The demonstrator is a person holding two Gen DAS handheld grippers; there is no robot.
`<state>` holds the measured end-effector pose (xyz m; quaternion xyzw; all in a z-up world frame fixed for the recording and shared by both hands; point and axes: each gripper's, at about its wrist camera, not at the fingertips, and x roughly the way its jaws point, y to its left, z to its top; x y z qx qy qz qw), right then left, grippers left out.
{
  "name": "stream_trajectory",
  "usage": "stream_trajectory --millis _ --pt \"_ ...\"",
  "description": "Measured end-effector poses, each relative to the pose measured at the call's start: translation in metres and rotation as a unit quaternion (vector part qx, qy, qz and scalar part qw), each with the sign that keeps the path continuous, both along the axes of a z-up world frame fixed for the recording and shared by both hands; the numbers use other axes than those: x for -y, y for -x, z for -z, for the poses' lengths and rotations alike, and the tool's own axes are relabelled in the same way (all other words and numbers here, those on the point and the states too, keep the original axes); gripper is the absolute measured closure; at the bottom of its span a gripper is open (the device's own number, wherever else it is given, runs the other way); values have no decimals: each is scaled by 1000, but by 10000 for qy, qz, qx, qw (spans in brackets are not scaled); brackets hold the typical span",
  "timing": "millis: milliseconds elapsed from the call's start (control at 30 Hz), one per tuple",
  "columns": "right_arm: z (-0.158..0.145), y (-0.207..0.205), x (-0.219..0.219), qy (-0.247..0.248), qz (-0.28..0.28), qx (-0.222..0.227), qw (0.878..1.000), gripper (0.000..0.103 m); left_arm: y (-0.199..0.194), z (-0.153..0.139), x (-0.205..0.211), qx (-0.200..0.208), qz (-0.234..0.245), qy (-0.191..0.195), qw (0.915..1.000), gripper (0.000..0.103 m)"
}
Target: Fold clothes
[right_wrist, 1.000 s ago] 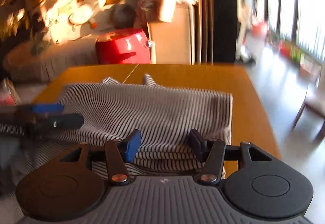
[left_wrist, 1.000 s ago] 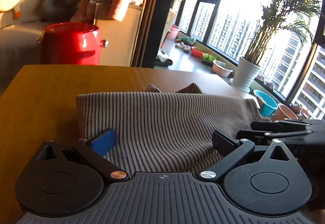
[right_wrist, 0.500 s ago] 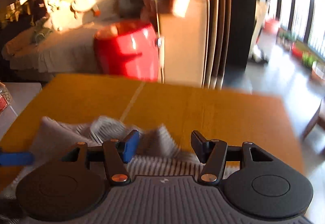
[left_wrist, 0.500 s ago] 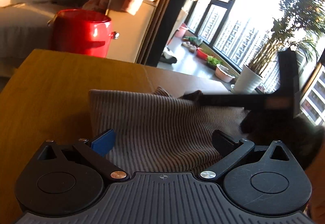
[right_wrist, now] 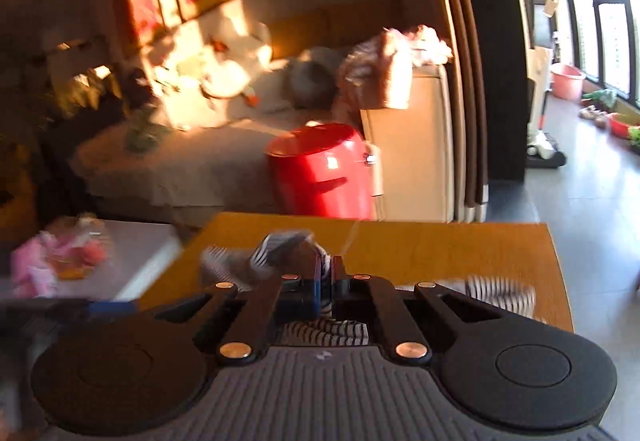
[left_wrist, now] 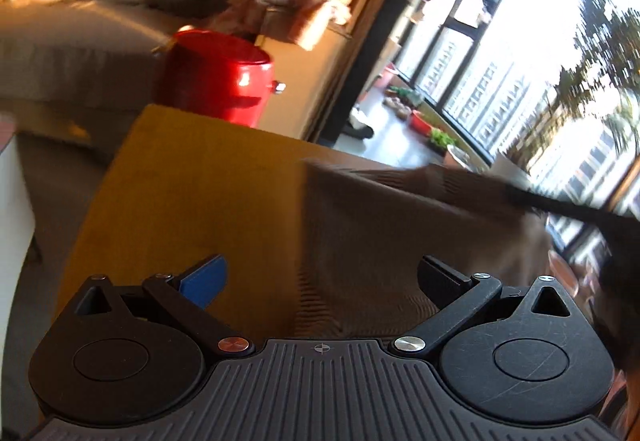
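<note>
In the left wrist view we hold our left gripper (left_wrist: pixel 318 279) with its fingers spread wide and nothing between them, one tipped with a blue pad (left_wrist: pixel 205 278) and the other black. Below it lies the wooden table (left_wrist: pixel 192 201), which we take as our landmark. The striped garment (left_wrist: pixel 400 241) covers the table's right part; its left edge runs roughly up the middle of the tabletop, and the cloth reaches back under our open fingers. At the garment's far right corner the fabric is pulled up off the table toward a dark, blurred shape (left_wrist: pixel 568 207) that we take to be our right gripper. Beyond the table's far edge stands a red bin (left_wrist: pixel 218 79), and behind that a sofa (left_wrist: pixel 76 41) and a cream cabinet (left_wrist: pixel 316 81) heaped with clothes. To the right of the table, large windows (left_wrist: pixel 500 61) show a potted plant.

In the right wrist view our right gripper (right_wrist: pixel 327 281) has its fingers drawn together and pinched on a bunch of the striped garment (right_wrist: pixel 288 247), which rises blurred just past the fingertips above the table (right_wrist: pixel 440 253). More striped cloth (right_wrist: pixel 500 293) lies on the table's near right part, close to our gripper body. At the table's left, low in the frame, a blue-tipped bar (right_wrist: pixel 108 307) marks our left gripper, too blurred to read here. The red bin (right_wrist: pixel 324 173) stands past the table's far edge, and a pink bundle (right_wrist: pixel 52 261) lies on a pale surface beside the table's left side.
</note>
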<state>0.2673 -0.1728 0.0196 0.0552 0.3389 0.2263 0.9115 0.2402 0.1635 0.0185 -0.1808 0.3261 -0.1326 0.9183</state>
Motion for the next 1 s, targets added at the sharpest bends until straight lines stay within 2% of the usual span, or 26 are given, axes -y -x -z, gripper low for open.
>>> stream_trajectory --millis 100,300,400,467,500,533,600,700,867,900,967,1000 --pt "7 47 8 -129 -175 -260 9994 99 15 -16 -7 121 39 194 9997 0" --pt "20 140 24 -388 -523 -779 9948 99 40 -38 13 293 418 192 9985 0" --pt "11 160 41 -359 -337 -648 9967 98 50 -31 25 101 620 73 9980 0" --pt "3 168 54 -316 -162 -505 9981 86 57 -22 31 -115 757 -16 9971 0" --pt "-1 173 61 -295 -74 -434 9986 65 59 -17 33 -232 787 -52 9966 4" --pt "-5 175 68 -284 71 -332 9990 46 61 -12 35 -352 789 -86 9962 11" --pt "-14 174 83 -284 485 -62 9984 42 61 -2 36 -578 785 -119 9952 21" --pt "-6 158 94 -388 878 -149 9953 35 53 13 37 -865 749 -61 9934 23" --pt "15 116 79 -392 854 -167 9954 35 32 29 43 -1133 813 33 9902 23" --pt "20 108 75 -388 835 -163 9956 38 30 31 44 -1115 832 19 9903 23" --pt "28 90 68 -380 797 -156 9960 51 24 32 46 -974 855 -93 9915 28" --pt "32 82 64 -376 779 -152 9961 55 18 32 48 -873 833 -212 9925 34"
